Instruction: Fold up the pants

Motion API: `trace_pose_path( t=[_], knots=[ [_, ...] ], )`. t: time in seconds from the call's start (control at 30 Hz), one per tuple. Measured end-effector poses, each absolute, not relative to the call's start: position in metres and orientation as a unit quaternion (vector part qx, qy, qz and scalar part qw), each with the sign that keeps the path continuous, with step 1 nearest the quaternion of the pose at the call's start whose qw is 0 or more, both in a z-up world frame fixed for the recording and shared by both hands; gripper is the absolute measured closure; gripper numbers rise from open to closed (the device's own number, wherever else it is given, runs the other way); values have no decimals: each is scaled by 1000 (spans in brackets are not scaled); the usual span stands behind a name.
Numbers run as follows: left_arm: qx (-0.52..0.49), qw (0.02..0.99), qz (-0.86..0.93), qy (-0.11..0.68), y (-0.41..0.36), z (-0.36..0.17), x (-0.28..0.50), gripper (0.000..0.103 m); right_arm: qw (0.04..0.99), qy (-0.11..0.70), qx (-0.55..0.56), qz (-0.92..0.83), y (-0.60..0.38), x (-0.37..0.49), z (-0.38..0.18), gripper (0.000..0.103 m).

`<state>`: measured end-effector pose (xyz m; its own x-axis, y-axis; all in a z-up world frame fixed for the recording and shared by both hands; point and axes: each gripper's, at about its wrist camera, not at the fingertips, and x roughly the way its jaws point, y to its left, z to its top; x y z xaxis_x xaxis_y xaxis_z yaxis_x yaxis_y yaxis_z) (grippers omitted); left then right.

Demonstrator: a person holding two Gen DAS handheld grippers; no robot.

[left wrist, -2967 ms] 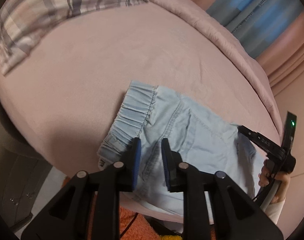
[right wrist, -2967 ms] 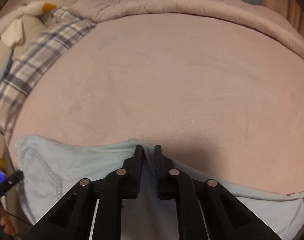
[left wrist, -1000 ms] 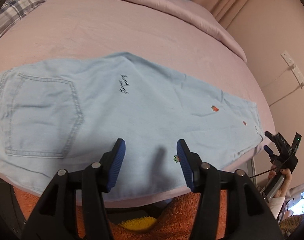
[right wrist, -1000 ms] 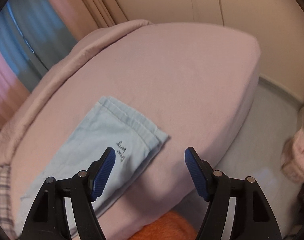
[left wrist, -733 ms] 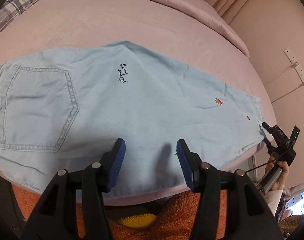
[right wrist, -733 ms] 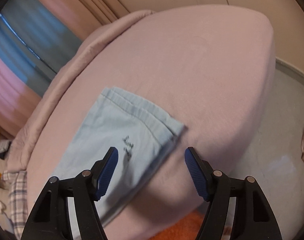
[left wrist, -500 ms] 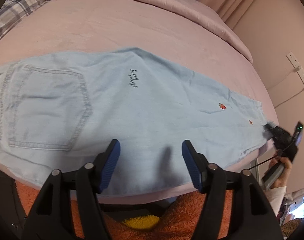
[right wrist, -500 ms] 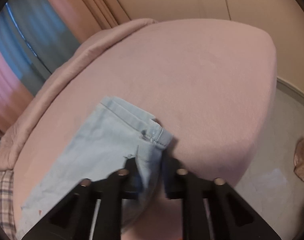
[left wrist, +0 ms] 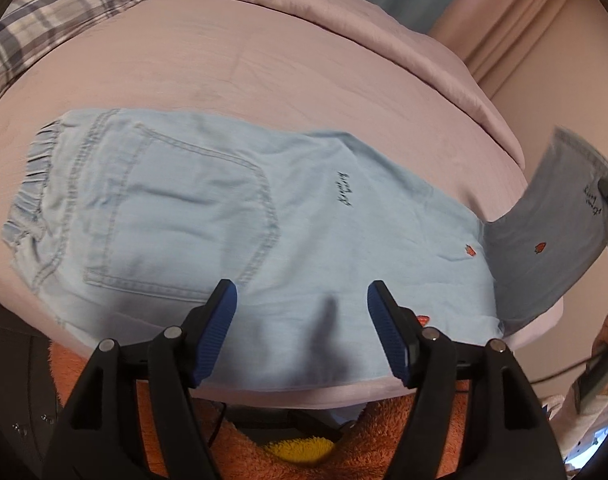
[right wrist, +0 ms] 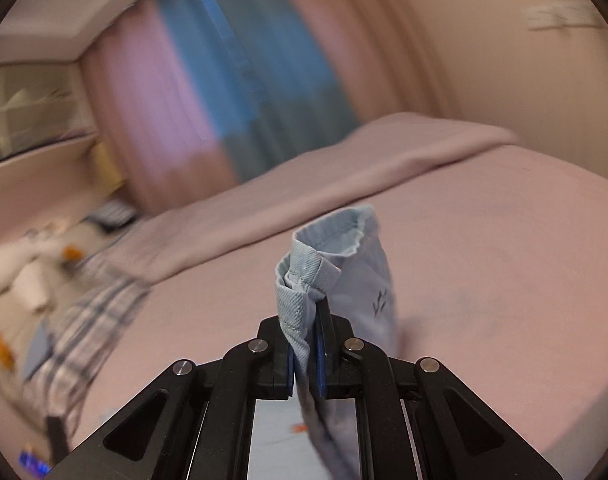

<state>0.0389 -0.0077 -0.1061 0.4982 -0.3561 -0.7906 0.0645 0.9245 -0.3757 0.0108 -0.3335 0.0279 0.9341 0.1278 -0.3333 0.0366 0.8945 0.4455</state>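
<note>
While spread below the wide left fingers [left wrist: 301, 308], pants [left wrist: 232, 216], hem pinched between right fingers [right wrist: 305, 350].

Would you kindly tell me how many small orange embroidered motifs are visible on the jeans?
3, possibly more hidden: one on the flat leg, one on the lifted leg end, and one partly behind the left tongs' finger.

Both wrist views look along their fingers [left wrist: 220, 334], sharing the bed [left wrist: 264, 72].
</note>
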Motion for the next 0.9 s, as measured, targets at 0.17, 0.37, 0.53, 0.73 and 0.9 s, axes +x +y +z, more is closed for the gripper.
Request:
trace_pose_path(
  t=[0.17, 0.37, 0.53, 0.73, 0.9],
  knots=[
    [-163, 851, -112, 486, 5, -107, 38, 35, 950, 223, 192, 108, -266, 36, 19, 93],
    [-164, 848, -111, 491, 9, -112, 36, 34, 931, 314, 121, 140, -197, 59, -26, 93],
    [-168, 846, -116, 493, 8, -114, 36, 34, 898, 399, 102, 157, -174, 58, -63, 93],
    [-167, 843, -134, 494, -4, -112, 47, 33, 872, 453, 94, 159, -178, 60, -82, 82],
    [-168, 834, -185, 492, -24, -108, 61, 30, 873, 429, 136, 185, -204, 41, -65, 33]
  ],
)
